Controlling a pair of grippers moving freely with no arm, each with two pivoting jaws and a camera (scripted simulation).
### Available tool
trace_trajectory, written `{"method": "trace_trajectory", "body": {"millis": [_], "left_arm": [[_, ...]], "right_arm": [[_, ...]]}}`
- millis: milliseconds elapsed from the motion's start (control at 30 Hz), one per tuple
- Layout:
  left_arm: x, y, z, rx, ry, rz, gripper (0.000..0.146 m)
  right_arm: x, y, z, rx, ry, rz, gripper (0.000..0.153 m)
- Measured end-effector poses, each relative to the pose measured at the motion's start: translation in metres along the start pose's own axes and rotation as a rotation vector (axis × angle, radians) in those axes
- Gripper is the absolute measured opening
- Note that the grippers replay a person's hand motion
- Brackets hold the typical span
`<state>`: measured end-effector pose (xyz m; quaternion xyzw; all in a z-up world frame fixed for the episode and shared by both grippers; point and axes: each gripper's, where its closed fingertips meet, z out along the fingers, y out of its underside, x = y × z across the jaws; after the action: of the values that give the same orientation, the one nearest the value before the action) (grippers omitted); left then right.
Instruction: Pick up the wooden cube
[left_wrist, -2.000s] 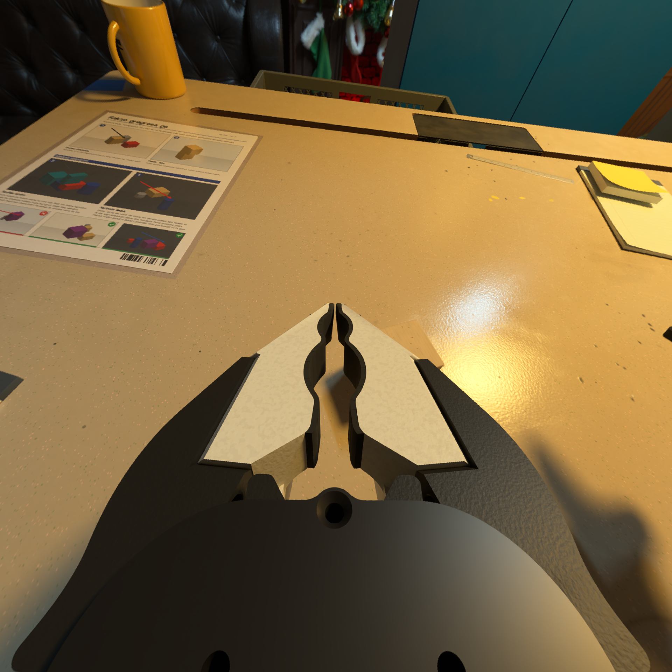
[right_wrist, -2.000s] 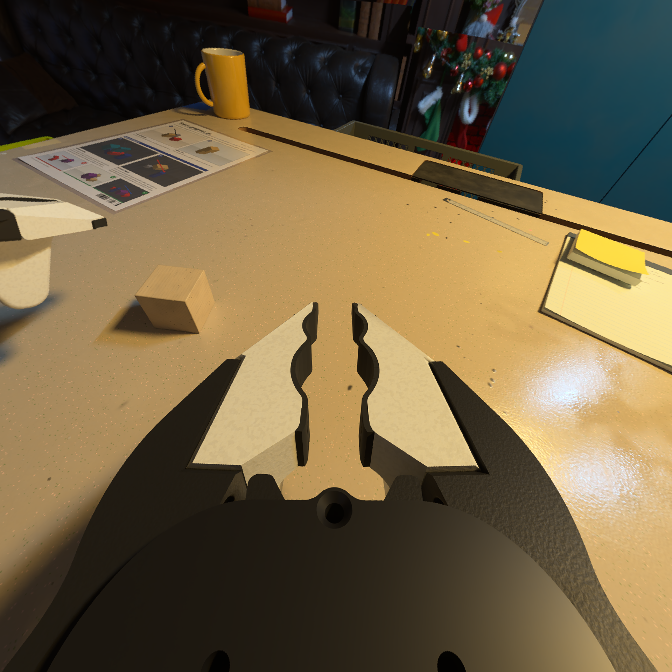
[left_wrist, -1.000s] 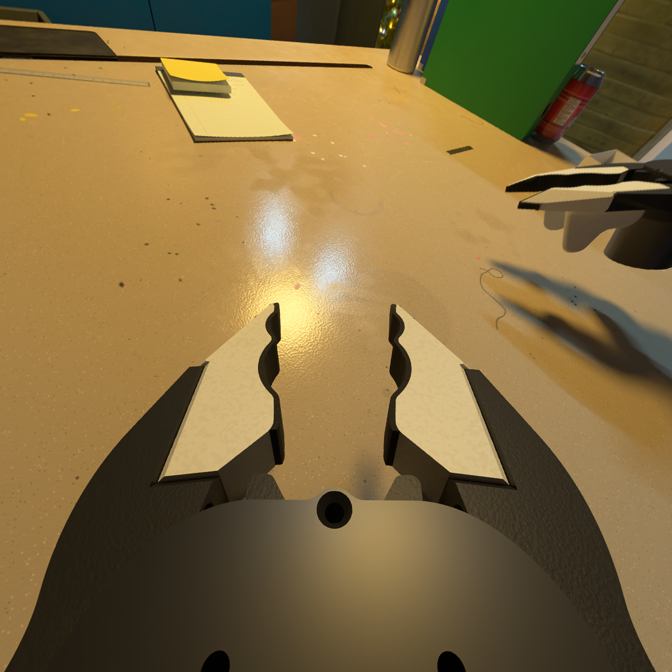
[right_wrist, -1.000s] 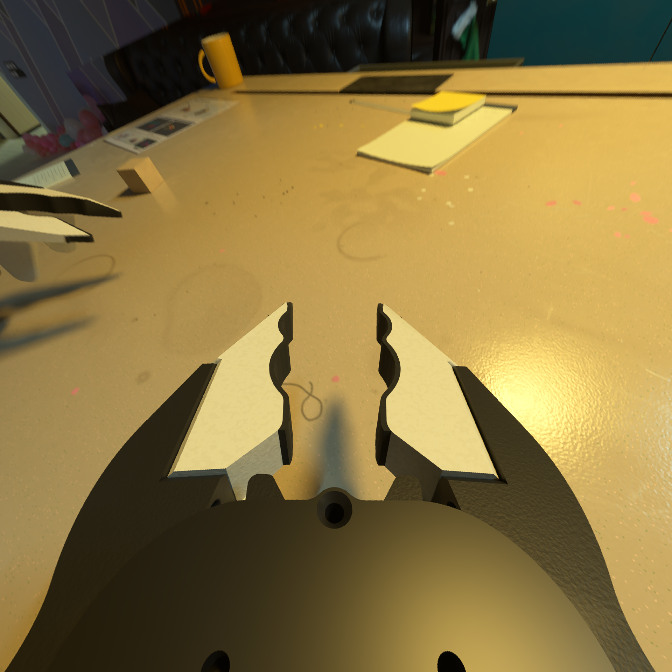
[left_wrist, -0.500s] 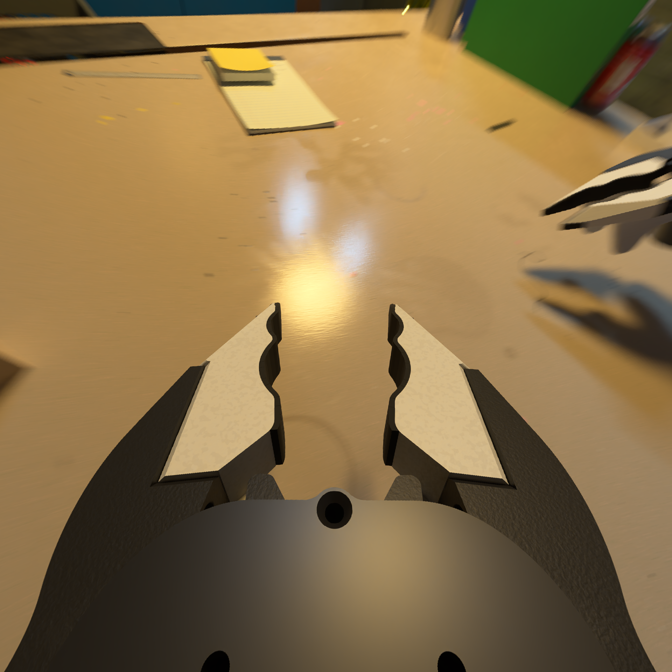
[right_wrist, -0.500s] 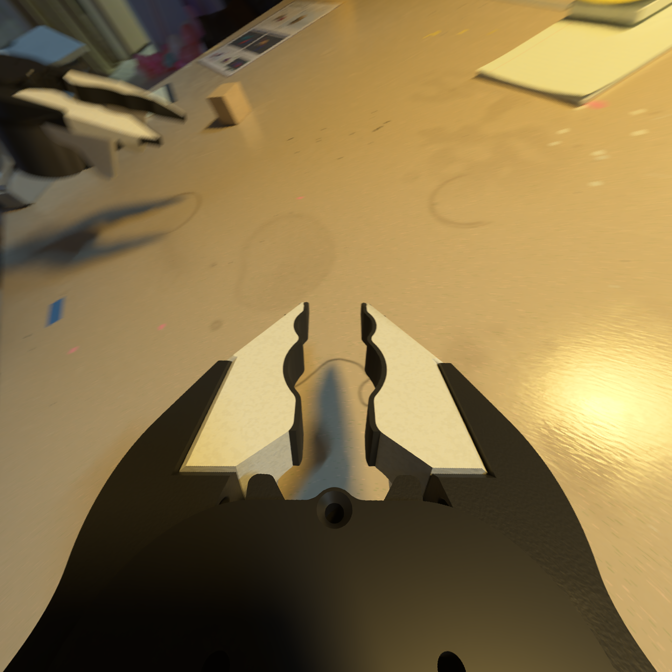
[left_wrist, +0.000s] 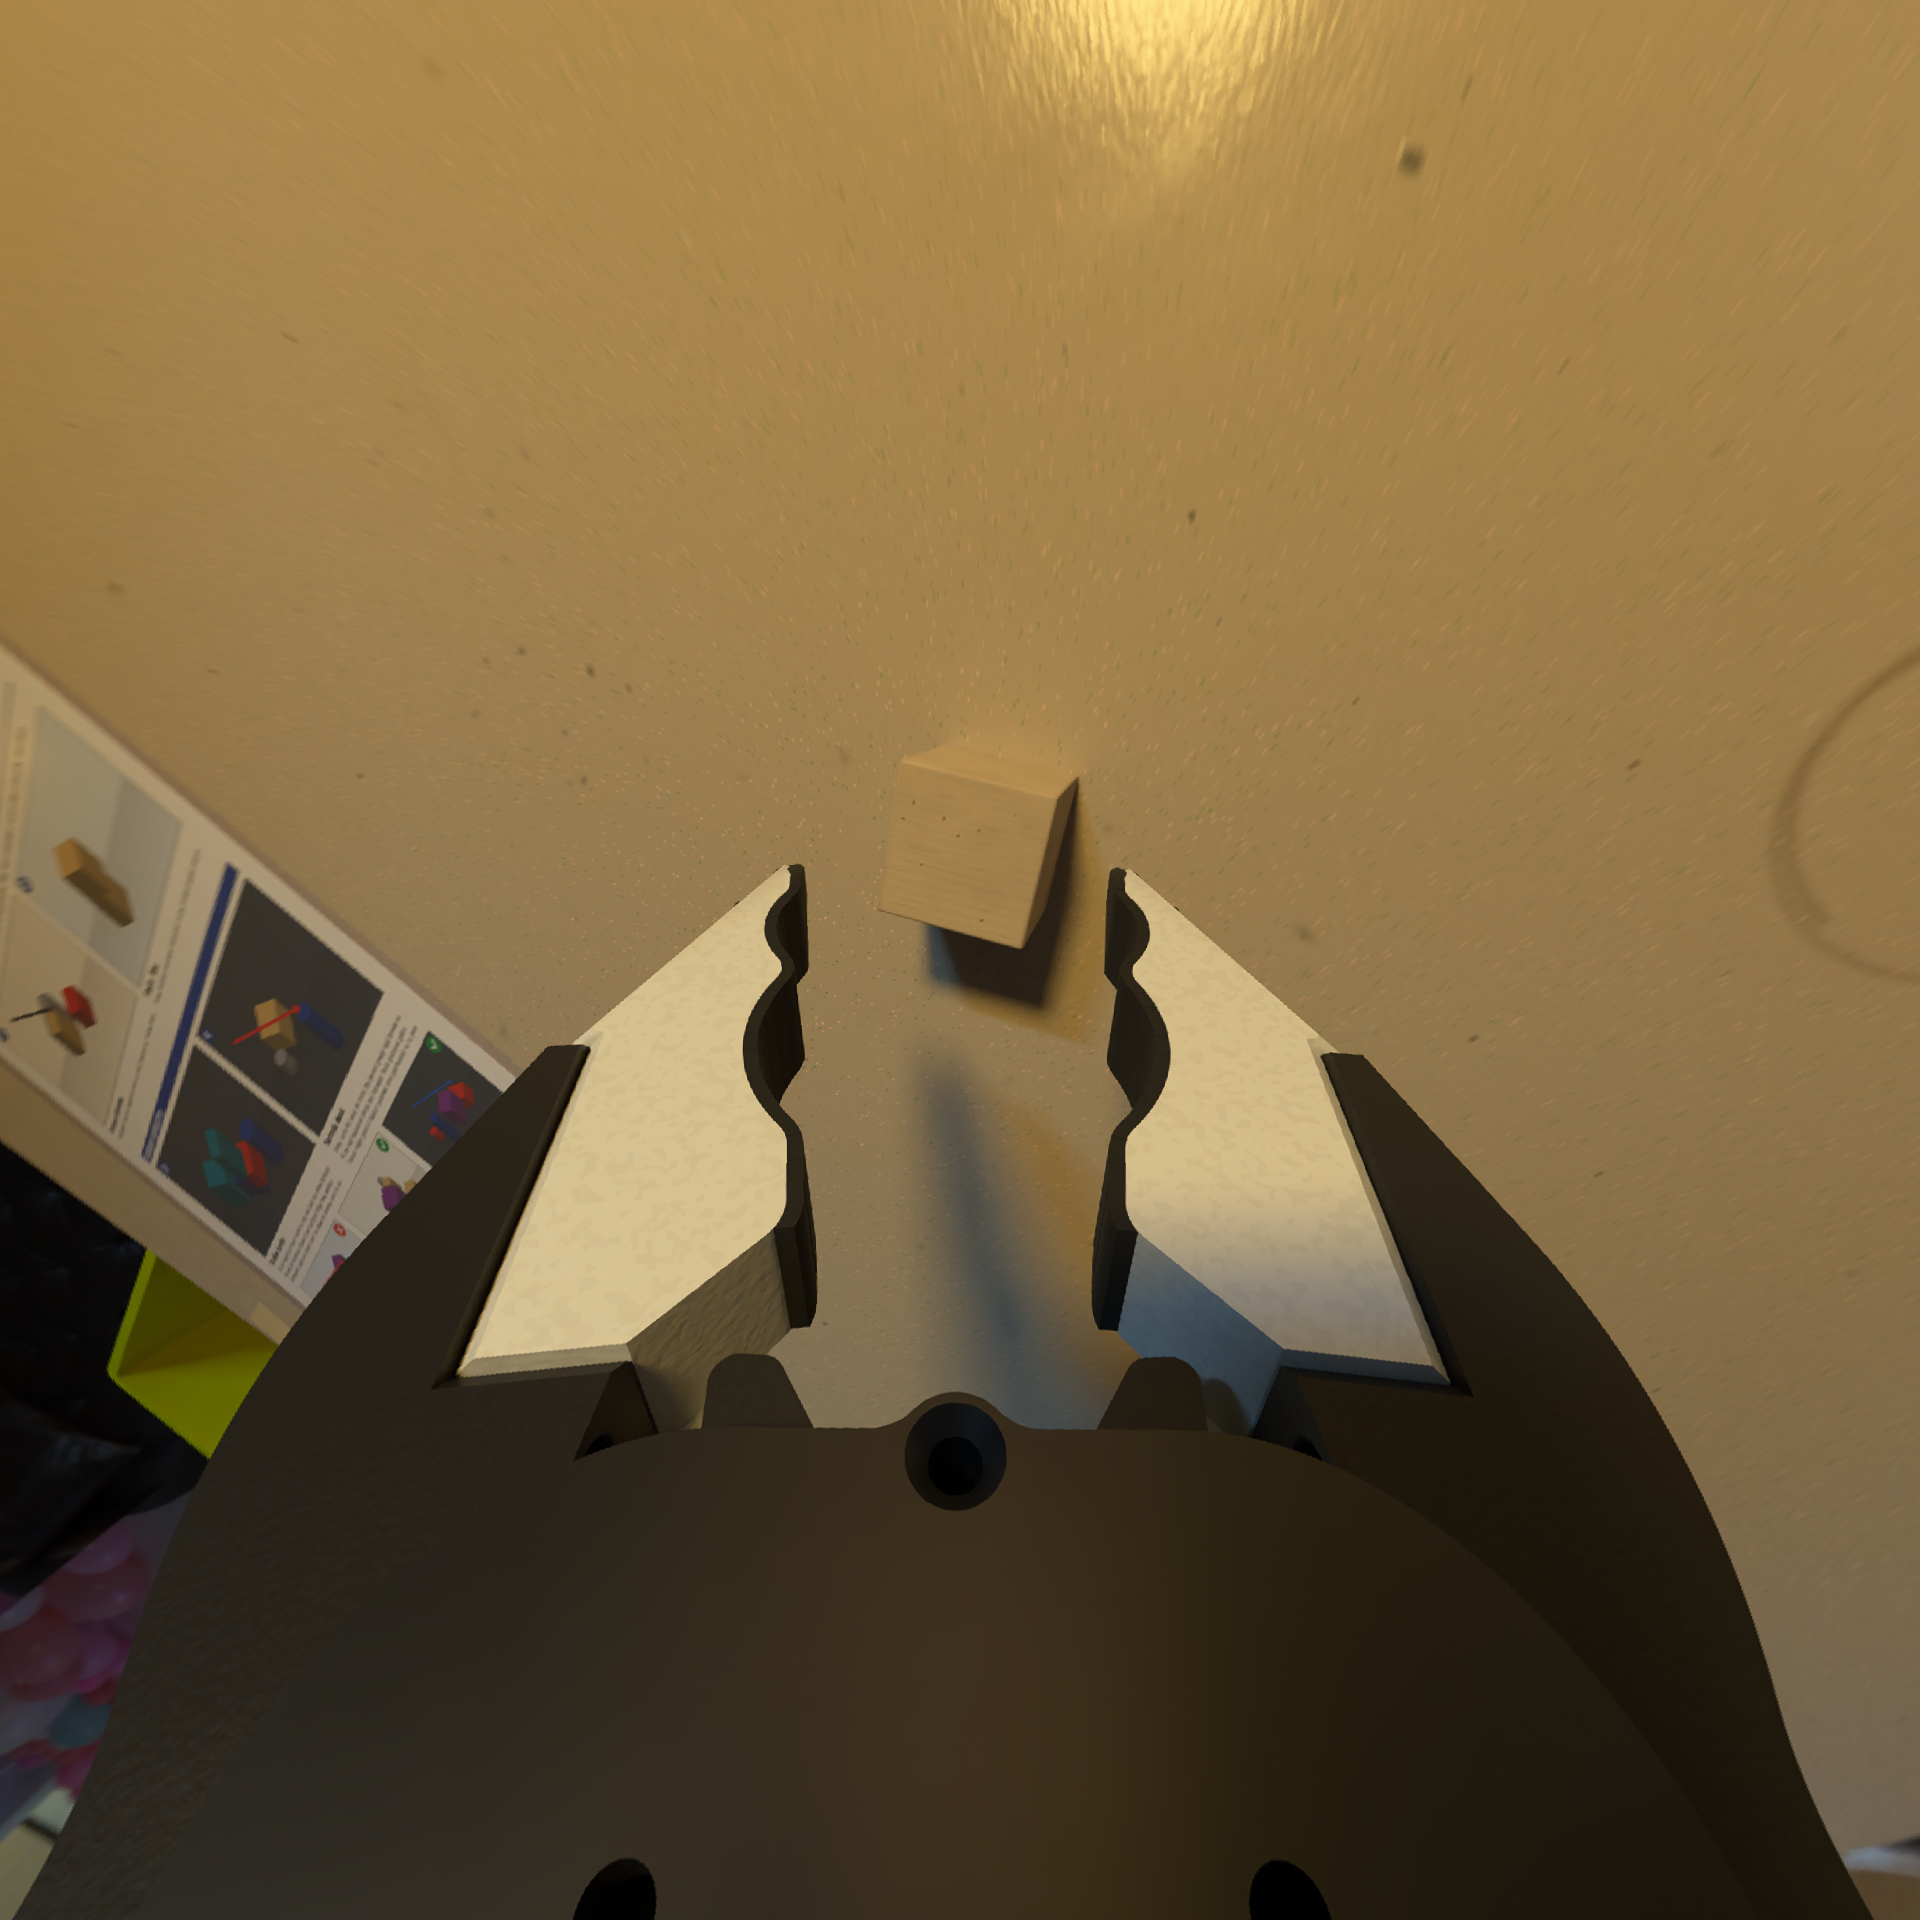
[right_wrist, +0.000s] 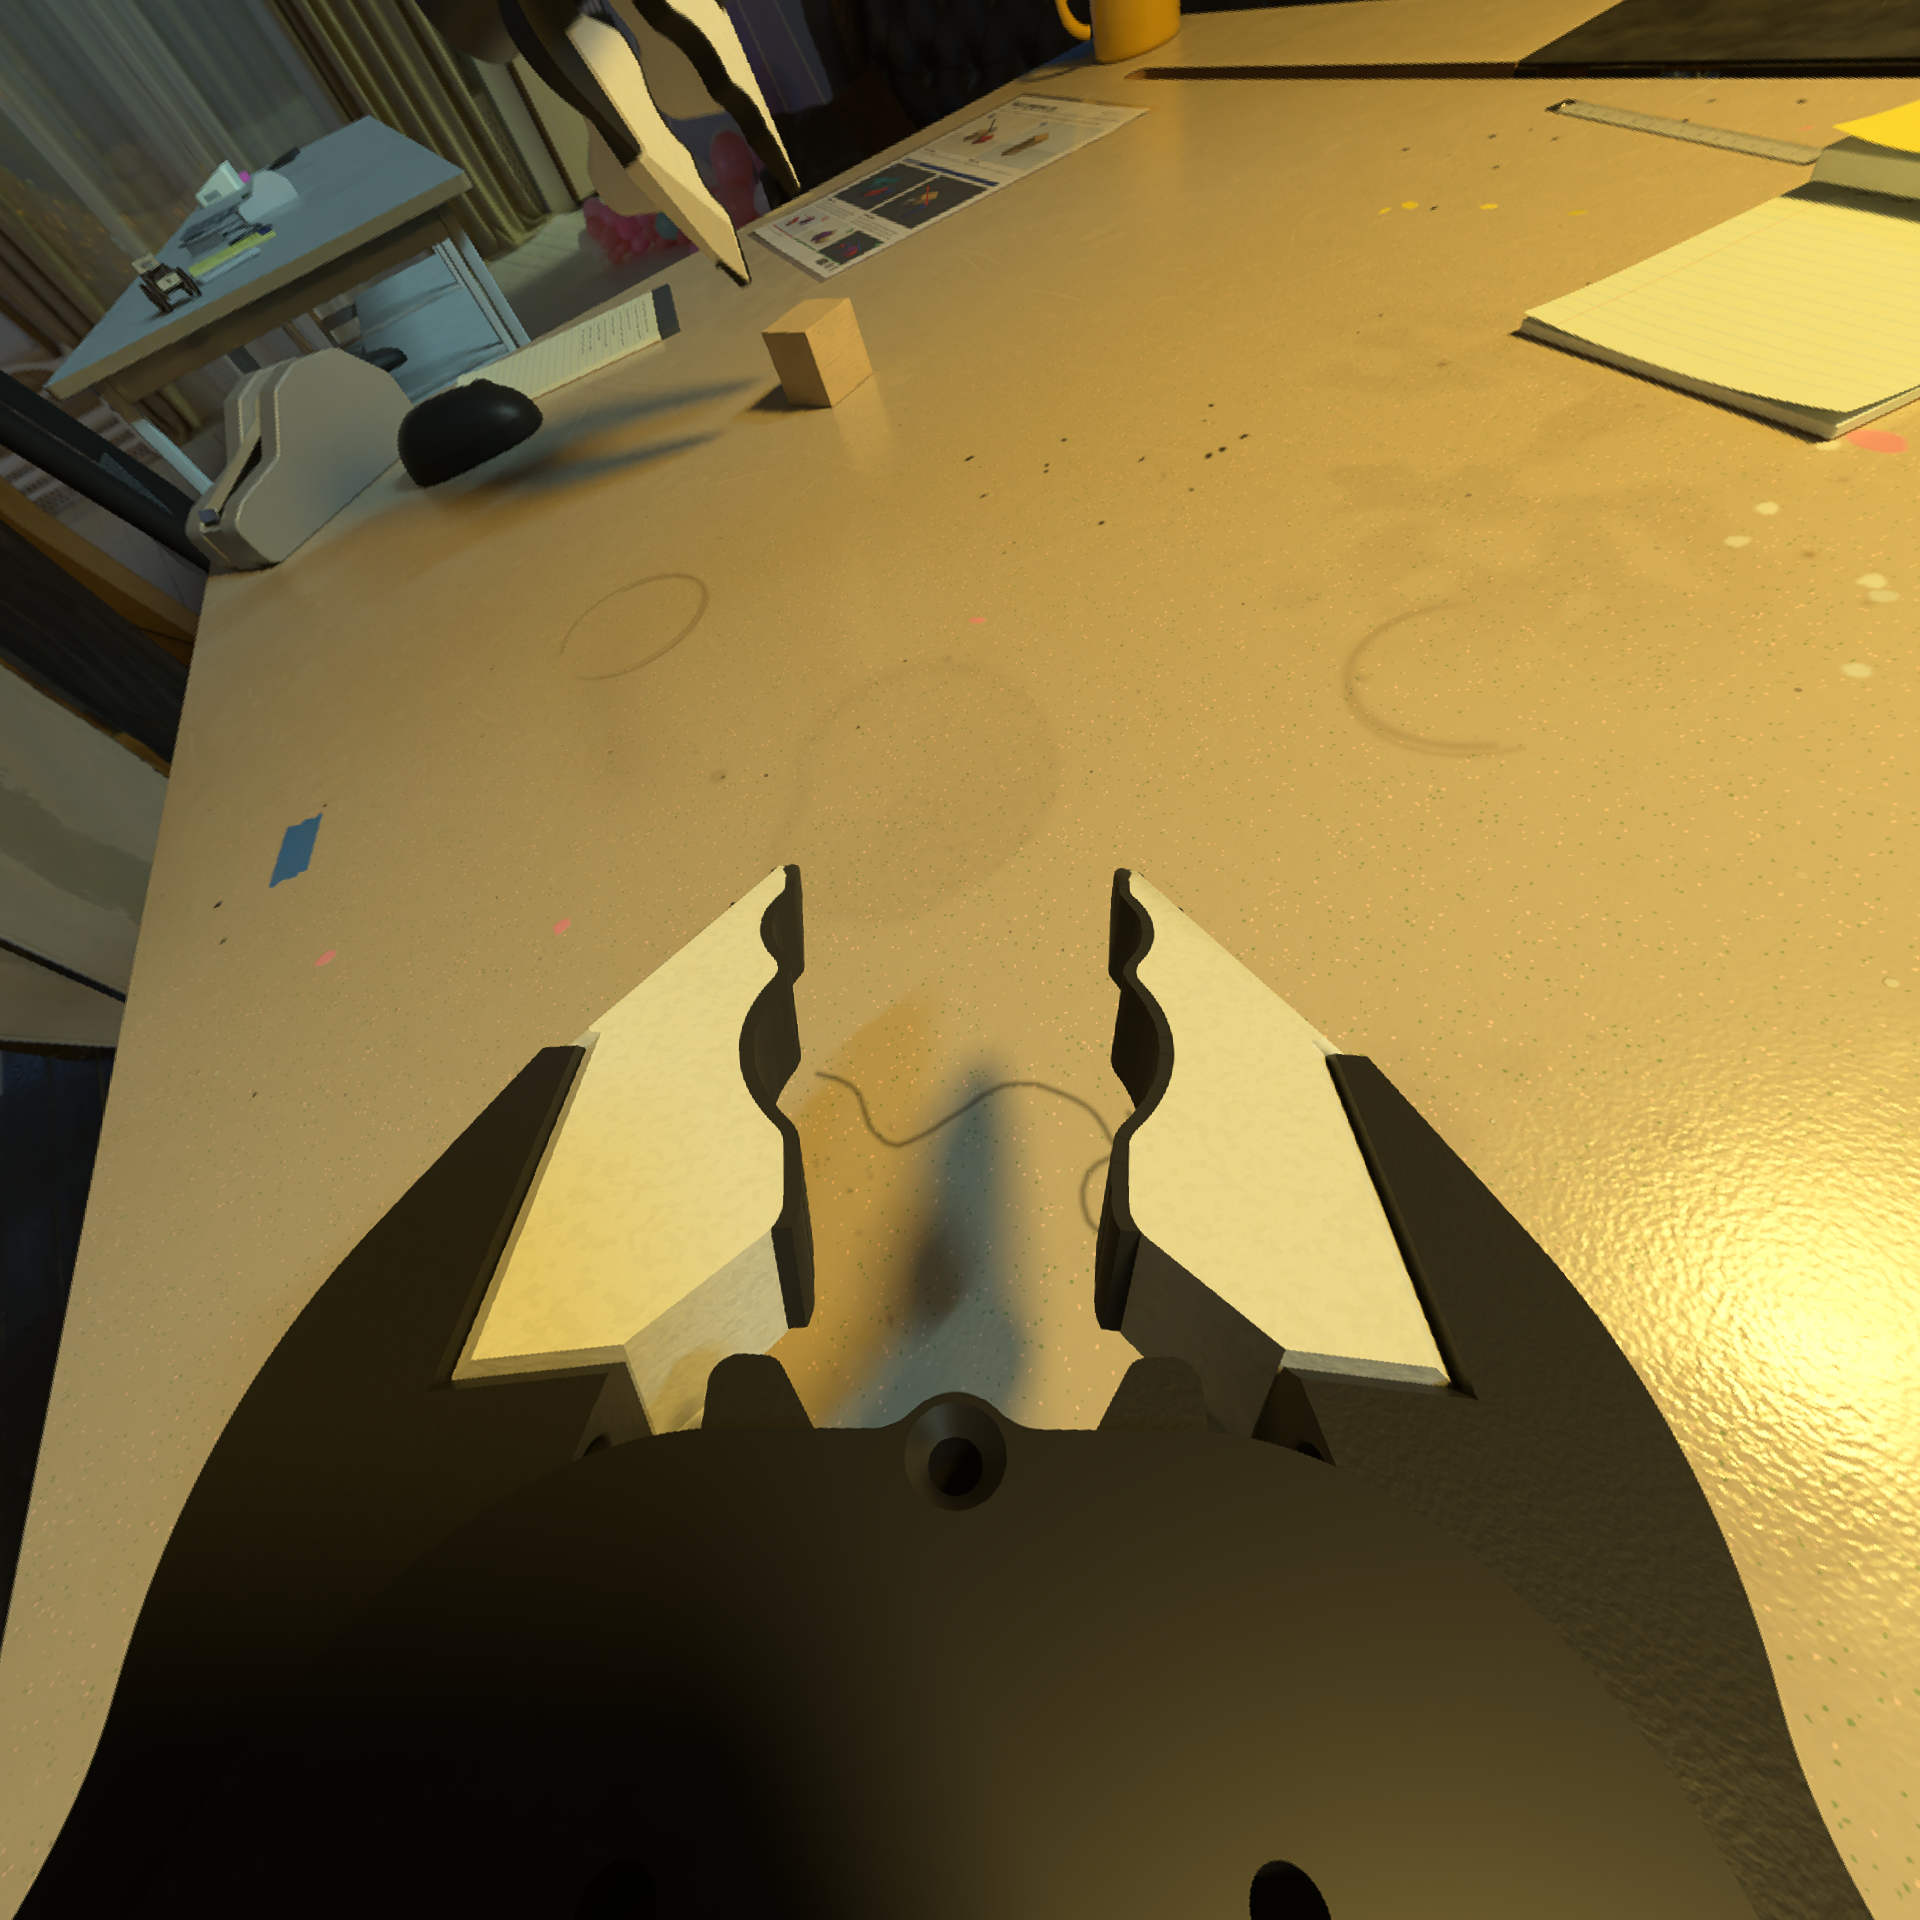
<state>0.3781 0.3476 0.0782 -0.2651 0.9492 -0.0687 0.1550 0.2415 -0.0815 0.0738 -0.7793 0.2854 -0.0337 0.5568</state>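
The wooden cube (left_wrist: 971, 857) is a small pale block on the tan table. In the left wrist view it lies just ahead of and between my fingertips, seen from above. My left gripper (left_wrist: 954, 883) is open, empty, and hovers above the cube, pointing steeply down. In the right wrist view the cube (right_wrist: 818, 348) sits far off at upper left, with the left gripper (right_wrist: 717, 223) hanging just above and left of it. My right gripper (right_wrist: 956, 883) is open and empty, low over the bare table, far from the cube.
A printed instruction sheet (left_wrist: 197, 1023) lies left of the cube, near the table edge. A black rounded object (right_wrist: 468, 428) and a beige device (right_wrist: 301, 457) sit at the table's left edge. A lined notepad (right_wrist: 1756, 312), a ruler (right_wrist: 1683, 130) and a yellow mug (right_wrist: 1127, 21) are farther back.
My left gripper has swung round and tilted down over the cube, which now lies between its fingertips. My right gripper has opened wider and its view has shifted to take in the cube.
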Motion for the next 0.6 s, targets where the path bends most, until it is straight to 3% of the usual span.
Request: {"method": "trace_trajectory", "body": {"millis": [367, 467, 600], "left_arm": [[0.003, 0.020, 0.047, -0.202, 0.114, 0.127, 0.057], [0.003, 0.024, 0.052, -0.267, 0.109, 0.162, 0.042], [0.007, 0.020, 0.050, -0.232, 0.147, 0.148, 0.042]], "right_arm": [[0.000, -0.001, 0.007, 0.017, -0.035, 0.035, 0.057], [0.001, 0.001, 0.008, 0.006, -0.030, 0.027, 0.057], [0.003, 0.000, 0.006, 0.013, -0.028, 0.030, 0.056]]}}
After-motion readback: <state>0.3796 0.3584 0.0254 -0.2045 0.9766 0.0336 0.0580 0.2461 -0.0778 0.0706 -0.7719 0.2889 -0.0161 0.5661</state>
